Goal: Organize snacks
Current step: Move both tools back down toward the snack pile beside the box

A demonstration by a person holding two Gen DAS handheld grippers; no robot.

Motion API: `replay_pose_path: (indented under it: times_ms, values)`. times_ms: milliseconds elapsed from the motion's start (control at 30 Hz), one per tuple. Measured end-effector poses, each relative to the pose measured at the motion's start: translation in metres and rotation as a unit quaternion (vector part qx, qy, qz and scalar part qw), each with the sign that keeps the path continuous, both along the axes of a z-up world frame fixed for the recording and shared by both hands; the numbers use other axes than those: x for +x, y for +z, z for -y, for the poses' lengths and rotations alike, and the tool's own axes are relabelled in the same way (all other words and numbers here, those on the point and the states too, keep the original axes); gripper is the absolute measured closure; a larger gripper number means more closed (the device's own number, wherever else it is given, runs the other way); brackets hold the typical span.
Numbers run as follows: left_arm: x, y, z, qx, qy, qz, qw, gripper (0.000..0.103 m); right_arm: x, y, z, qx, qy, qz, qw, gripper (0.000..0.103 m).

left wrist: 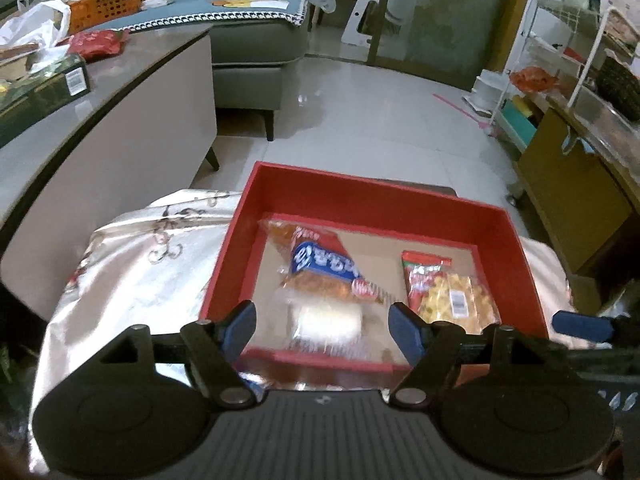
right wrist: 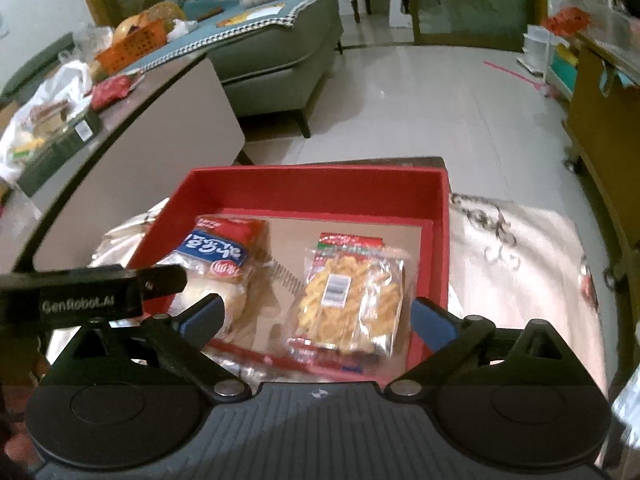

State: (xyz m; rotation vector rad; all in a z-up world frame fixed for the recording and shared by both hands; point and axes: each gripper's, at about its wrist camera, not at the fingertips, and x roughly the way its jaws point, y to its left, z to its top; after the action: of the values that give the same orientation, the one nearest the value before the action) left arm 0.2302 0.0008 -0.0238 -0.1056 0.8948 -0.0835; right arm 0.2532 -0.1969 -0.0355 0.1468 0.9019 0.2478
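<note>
A red box sits on a stool covered with shiny pale cloth. Inside lie a bread packet with a blue and red label on the left and a packet of yellow twisted snacks on the right. My left gripper is open and empty above the box's near edge, over the bread packet. My right gripper is open and empty, over the yellow snack packet. The left gripper's body shows at the left of the right wrist view.
A grey table at the left holds a dark box, a red packet, plastic bags and an orange basket. A grey sofa stands behind. A wooden cabinet and a white rack are at the right.
</note>
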Motion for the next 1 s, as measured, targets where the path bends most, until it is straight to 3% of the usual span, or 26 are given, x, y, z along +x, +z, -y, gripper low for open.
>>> replay_pose_path:
  times_ms: [200,300,767,1000]
  values:
    - [-0.027,0.007,-0.022,0.001,0.006,0.003,1.0,0.034,-0.024,0.0,0.009,0.039,-0.005,-0.021,0.999,0.0]
    - [-0.042,0.009,-0.037,-0.01,0.017,-0.002,0.9998,0.03,-0.035,-0.006,0.005,0.035,0.0,-0.038,0.999,0.0]
    - [-0.103,-0.035,-0.044,-0.024,0.022,-0.107,0.9938,0.03,-0.072,-0.011,0.012,0.049,0.002,-0.065,0.997,0.0]
    - [-0.114,-0.059,-0.022,0.015,0.011,-0.134,0.9908,0.03,-0.083,-0.017,0.023,0.081,0.022,-0.086,0.993,0.0]
